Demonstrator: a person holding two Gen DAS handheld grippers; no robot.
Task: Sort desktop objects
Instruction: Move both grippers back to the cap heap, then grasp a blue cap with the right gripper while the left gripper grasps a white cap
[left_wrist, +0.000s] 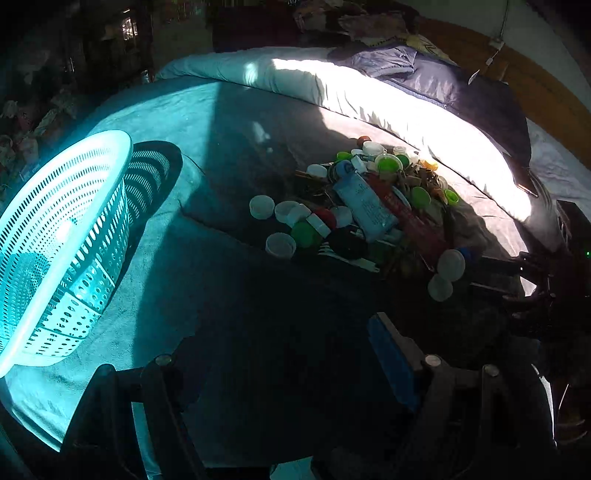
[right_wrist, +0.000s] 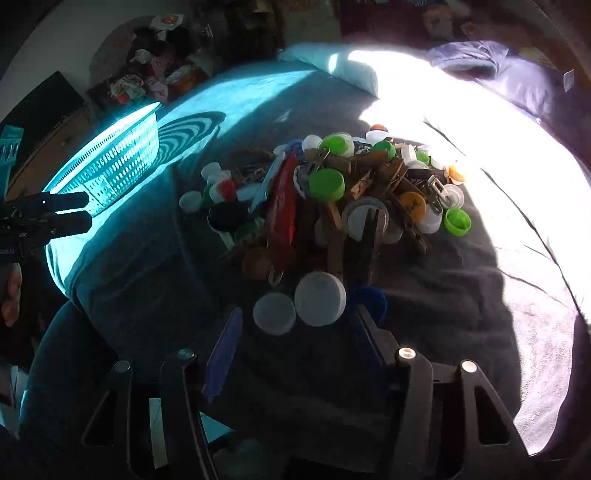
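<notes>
A heap of bottle caps, wooden clothespins and tubes (left_wrist: 369, 206) lies on a dark cloth on the bed; it also shows in the right wrist view (right_wrist: 332, 199). A perforated white basket (left_wrist: 62, 236) stands tilted at the left, also visible in the right wrist view (right_wrist: 114, 162). My left gripper (left_wrist: 280, 358) is open and empty, short of the heap. My right gripper (right_wrist: 295, 325) is open, its fingers on either side of two white caps (right_wrist: 320, 299) at the heap's near edge. The right gripper also appears at the left wrist view's right edge (left_wrist: 517, 273).
A white rolled duvet (left_wrist: 369, 99) and a dark blue quilt (left_wrist: 461, 85) lie behind the heap. A wooden headboard (left_wrist: 535, 85) is at the back right. Cluttered shelves (right_wrist: 155, 70) stand beyond the bed. A blue tube (left_wrist: 364, 203) and a red tube (right_wrist: 282, 210) lie in the heap.
</notes>
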